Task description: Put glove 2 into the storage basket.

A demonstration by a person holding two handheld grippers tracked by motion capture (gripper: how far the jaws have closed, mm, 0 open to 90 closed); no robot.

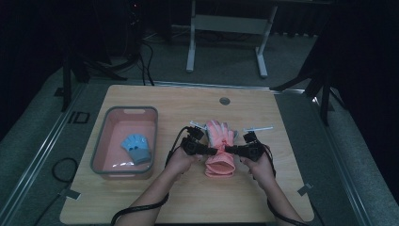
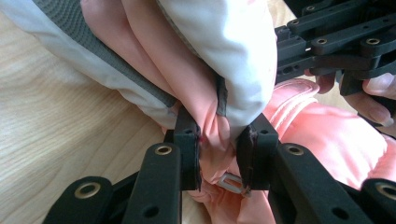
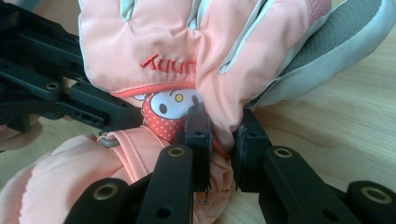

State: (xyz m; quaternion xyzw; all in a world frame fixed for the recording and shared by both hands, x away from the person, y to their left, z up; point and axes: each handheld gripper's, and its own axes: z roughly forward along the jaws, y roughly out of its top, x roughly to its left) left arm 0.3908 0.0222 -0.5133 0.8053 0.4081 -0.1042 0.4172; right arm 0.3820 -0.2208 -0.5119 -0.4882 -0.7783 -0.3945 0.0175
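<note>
Both claws are clamped on the pink glove (image 1: pixel 220 149) at its wrist band: your left claw (image 1: pixel 212 151) from its left, your right claw (image 1: pixel 229 149) from its right. Glove lies mid-counter (image 1: pixel 188 197), long axis running away from you, fingers far, cuff near. Basin (image 1: pixel 101 141) with blue glove (image 1: pixel 136 147) lies left, nearer your left hand.

pink glove (image 3: pixel 187 46) | red stitched text, upside down | reads "yuuny"

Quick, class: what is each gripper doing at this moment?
Left gripper: shut on the pink glove.
Right gripper: shut on the same glove's other side.
</note>
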